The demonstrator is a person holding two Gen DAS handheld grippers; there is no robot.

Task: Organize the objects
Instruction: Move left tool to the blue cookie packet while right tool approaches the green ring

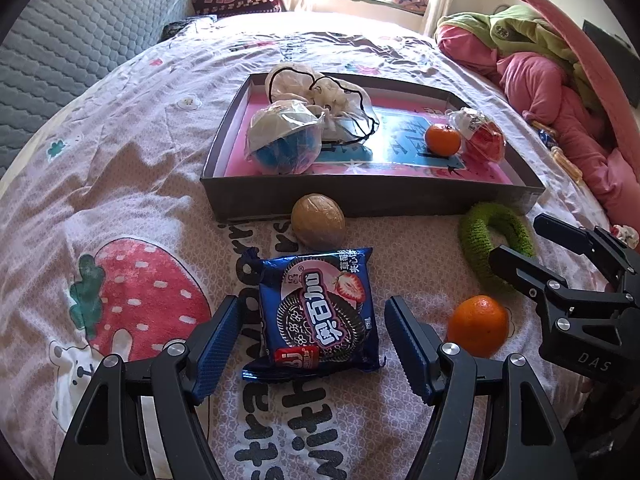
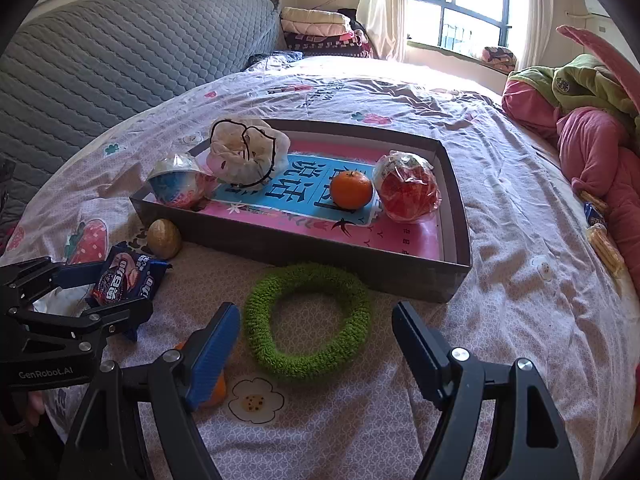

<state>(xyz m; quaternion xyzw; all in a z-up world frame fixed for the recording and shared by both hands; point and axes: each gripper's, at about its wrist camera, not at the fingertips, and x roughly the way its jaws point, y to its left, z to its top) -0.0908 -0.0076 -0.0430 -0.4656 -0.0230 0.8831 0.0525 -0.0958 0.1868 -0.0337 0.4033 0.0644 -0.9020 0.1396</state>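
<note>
A shallow brown box (image 1: pixel 372 198) (image 2: pixel 304 246) with a pink and blue floor lies on the bed. In it are a wrapped blue ball (image 1: pixel 286 140), a white drawstring pouch (image 2: pixel 246 152), an orange (image 2: pixel 351 189) and a wrapped red ball (image 2: pixel 408 192). In front of it lie a walnut (image 1: pixel 318 220), a blue cookie packet (image 1: pixel 320 314), a green fuzzy ring (image 2: pixel 308 320) and a second orange (image 1: pixel 478 326). My left gripper (image 1: pixel 312 344) is open, its fingers either side of the packet. My right gripper (image 2: pixel 316 344) is open, straddling the ring's near edge.
The bed has a pink strawberry-print sheet (image 1: pixel 140 200). A grey quilted headboard (image 2: pixel 120 52) is at the left. Pink and green bedding (image 2: pixel 592 128) is piled at the right, with small snack packs (image 2: pixel 600 236) beside it. Folded blankets (image 2: pixel 320 26) lie by the window.
</note>
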